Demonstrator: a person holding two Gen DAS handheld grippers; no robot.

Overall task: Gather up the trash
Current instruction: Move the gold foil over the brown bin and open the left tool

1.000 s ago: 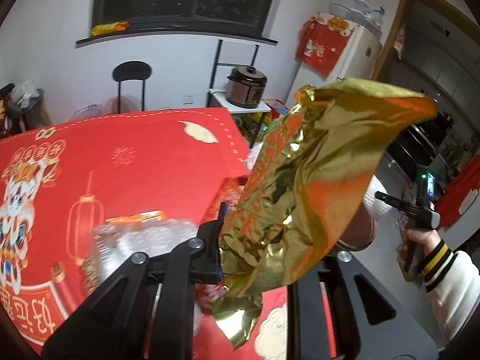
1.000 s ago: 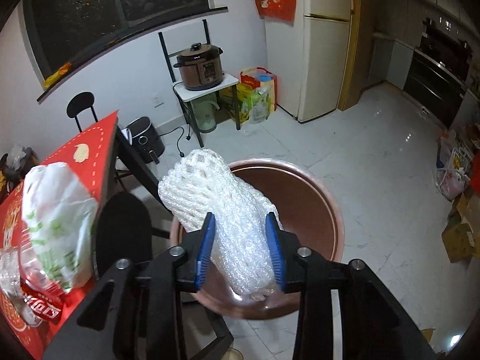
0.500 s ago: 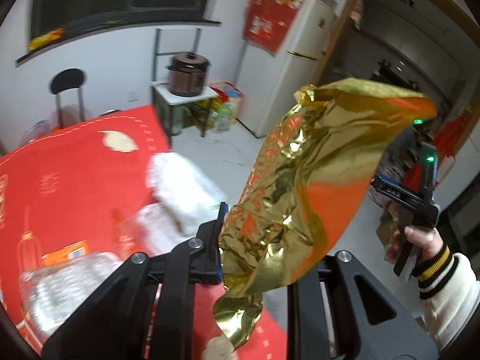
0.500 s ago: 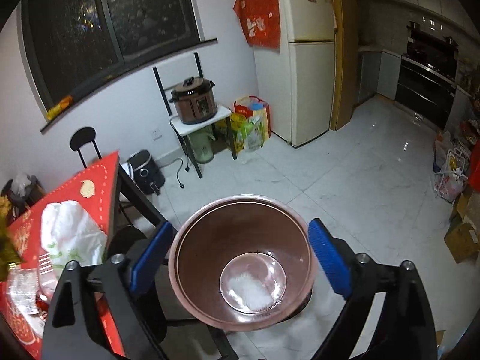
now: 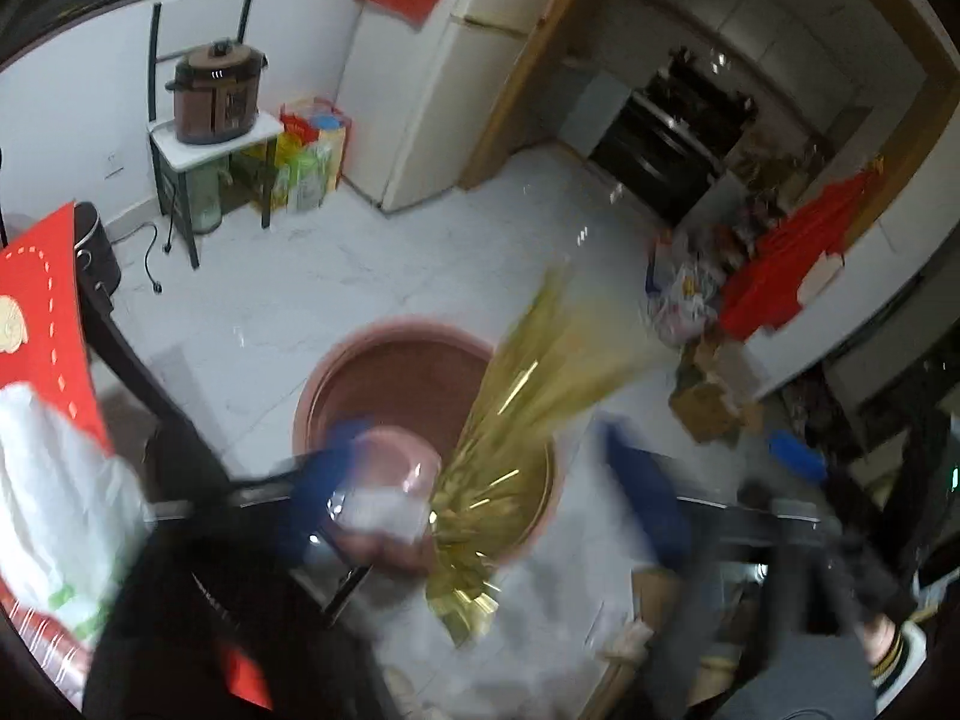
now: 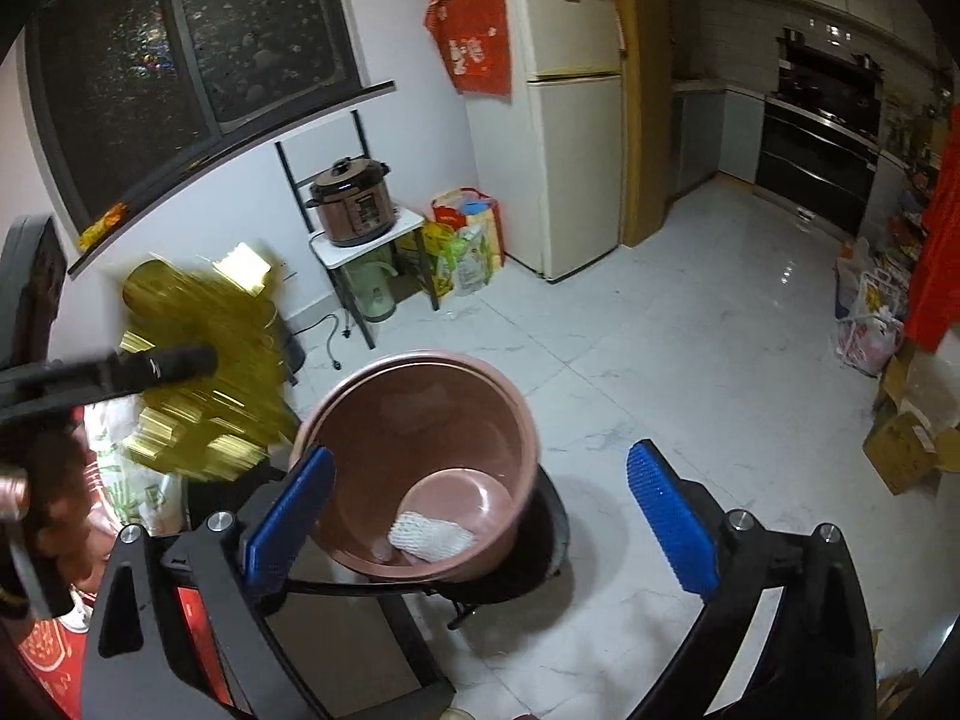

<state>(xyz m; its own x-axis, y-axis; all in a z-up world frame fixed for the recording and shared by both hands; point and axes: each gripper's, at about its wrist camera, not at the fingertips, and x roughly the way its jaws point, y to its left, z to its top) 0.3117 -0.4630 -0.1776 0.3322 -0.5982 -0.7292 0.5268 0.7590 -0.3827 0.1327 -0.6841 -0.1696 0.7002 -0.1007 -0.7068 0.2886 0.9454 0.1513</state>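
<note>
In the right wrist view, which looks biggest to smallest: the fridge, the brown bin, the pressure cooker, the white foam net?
1. Fridge
2. Brown bin, close behind; it is much nearer the camera, so that ranking is unsure
3. Pressure cooker
4. White foam net; close to the cooker

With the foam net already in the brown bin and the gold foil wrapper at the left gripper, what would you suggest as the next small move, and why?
Probably hold the left gripper over the brown bin a moment. Its jaws are opening, and the blurred gold foil wrapper between them hangs over the rim, so it should drop in beside the foam net. The right gripper is open and empty, free to return to the table for more.
</note>
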